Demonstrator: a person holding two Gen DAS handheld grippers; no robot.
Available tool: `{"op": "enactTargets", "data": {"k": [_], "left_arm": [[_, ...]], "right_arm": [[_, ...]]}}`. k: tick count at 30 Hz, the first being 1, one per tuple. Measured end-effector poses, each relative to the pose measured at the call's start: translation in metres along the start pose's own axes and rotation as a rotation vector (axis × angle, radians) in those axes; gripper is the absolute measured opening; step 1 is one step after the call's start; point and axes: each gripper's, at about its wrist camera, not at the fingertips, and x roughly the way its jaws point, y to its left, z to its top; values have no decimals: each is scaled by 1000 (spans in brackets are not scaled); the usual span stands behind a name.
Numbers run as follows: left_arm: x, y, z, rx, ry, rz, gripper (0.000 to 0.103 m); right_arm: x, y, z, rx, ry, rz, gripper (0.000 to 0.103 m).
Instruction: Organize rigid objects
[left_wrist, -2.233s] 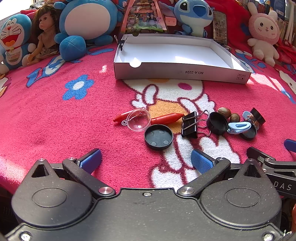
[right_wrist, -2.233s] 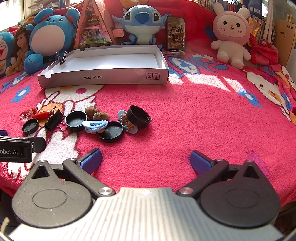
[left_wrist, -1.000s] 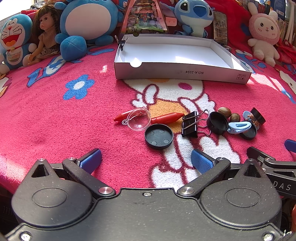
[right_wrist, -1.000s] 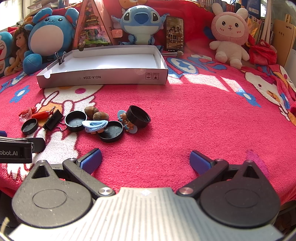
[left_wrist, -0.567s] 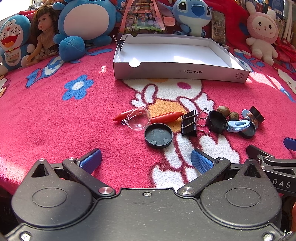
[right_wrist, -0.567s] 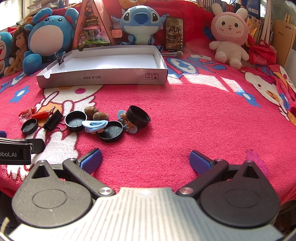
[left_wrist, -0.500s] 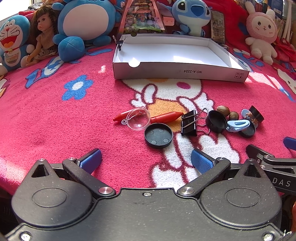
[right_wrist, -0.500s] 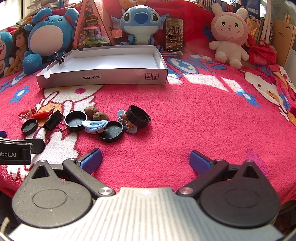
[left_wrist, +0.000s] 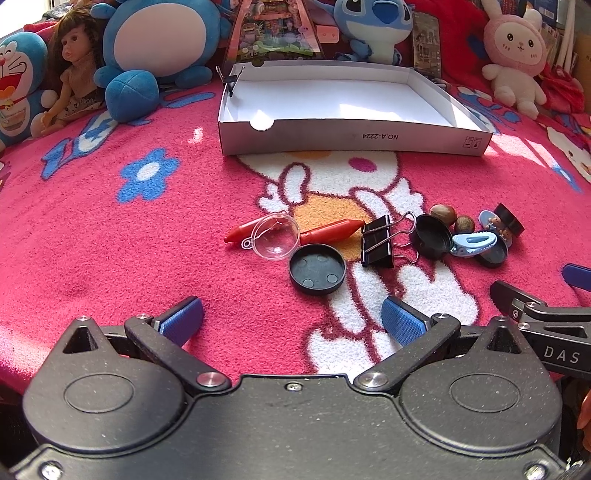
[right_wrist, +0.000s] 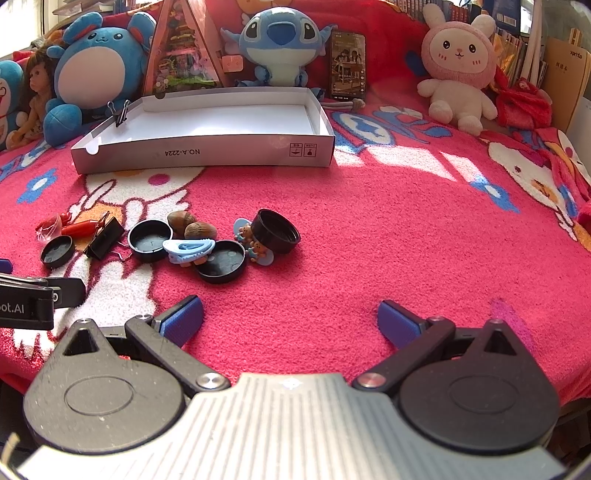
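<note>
Pink blanket (left_wrist: 92, 229) beneath both wide-spread tools

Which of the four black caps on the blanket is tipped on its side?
The rightmost black cap, leaning beside the small bear figure; the other three lie flat, open side up.

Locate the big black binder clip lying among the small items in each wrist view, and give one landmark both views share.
Left wrist view: black binder clip lies right of centre, between the red pen and an upturned black cap.
Right wrist view: it lies far left, in the same row.
Shared landmark: the white cardboard box marked NO.A-2224.
</note>
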Motion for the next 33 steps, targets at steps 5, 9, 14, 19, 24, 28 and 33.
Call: {"op": "enactTargets", "data": {"k": [5,9,14,19,24,28,33], "left_arm": [[-2,0,-7,11,-40,-6,103],[-3,0,-10,19,-64,-10,103],[-4,2,-10,1,-58,-16,103],[-12,3,-9,-11,-97,-14,83],[-22,6,-5,-41,-141,-35,47],[-26,4,-2,-34,-163,-69,41],[-24,-2,-2,-19,-164,-62,41]], "right_arm": [[0,2,-2,0,-12,0,103],[1,0,-4,0,-32,22,103],[0,0,-8,0,-58,26,103],[-2,-2,-12,-12,-89,44,103],[-9,3,-11,-65,-130,73,87],[-14,14,-11,-121,-166,86,74],[-12,25,-6,-147,-179,108,56]]}}
